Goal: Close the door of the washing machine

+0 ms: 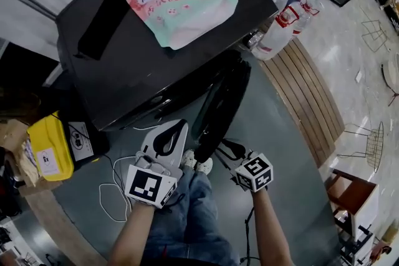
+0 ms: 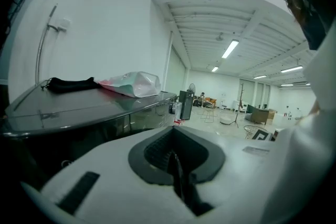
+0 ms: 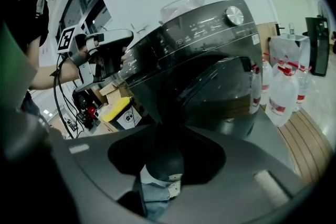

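The round dark glass door (image 1: 225, 99) of the black washing machine (image 1: 124, 71) is swung open below the top's front right corner, its long axis running outward. The white left gripper (image 1: 177, 131), jaws pressed together on nothing, is held just left of the door's free edge. The black right gripper (image 1: 227, 147), jaws seemingly parted and empty, lies on the outer side and is judged better placed to push; only its view shows the door's face, which the left gripper view misses.
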Motion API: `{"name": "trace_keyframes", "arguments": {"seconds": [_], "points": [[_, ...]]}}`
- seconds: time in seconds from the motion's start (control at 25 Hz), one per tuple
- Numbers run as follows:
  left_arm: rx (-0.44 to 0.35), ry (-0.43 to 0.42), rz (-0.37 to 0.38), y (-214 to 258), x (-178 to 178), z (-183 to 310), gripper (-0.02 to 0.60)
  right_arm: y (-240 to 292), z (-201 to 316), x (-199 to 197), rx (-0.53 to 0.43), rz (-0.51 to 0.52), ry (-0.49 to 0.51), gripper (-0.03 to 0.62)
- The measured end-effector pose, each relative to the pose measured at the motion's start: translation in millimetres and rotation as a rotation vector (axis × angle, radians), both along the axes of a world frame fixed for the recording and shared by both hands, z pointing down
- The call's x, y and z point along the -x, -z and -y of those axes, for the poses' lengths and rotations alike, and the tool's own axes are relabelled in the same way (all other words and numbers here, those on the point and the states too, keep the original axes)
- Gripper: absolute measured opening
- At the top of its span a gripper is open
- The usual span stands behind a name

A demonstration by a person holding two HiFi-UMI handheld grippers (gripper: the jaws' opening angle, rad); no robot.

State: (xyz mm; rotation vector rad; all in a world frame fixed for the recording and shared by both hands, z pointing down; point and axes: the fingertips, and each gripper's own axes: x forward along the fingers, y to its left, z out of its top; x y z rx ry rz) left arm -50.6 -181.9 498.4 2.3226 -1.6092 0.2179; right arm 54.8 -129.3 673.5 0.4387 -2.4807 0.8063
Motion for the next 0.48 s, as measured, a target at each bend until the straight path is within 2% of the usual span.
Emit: {"name": "trace_keyframes", "arguments": {"seconds": [0.2, 0.48], "points": [[0.004, 0.068, 0.003, -3, 24, -9, 0.006, -1, 10, 38, -0.027, 0.008, 0.101, 0.128], [0.013, 0.156, 0.008, -4, 55, -19, 0.006, 2, 30, 82, -0.064, 0.019, 0.178, 0.062]]}}
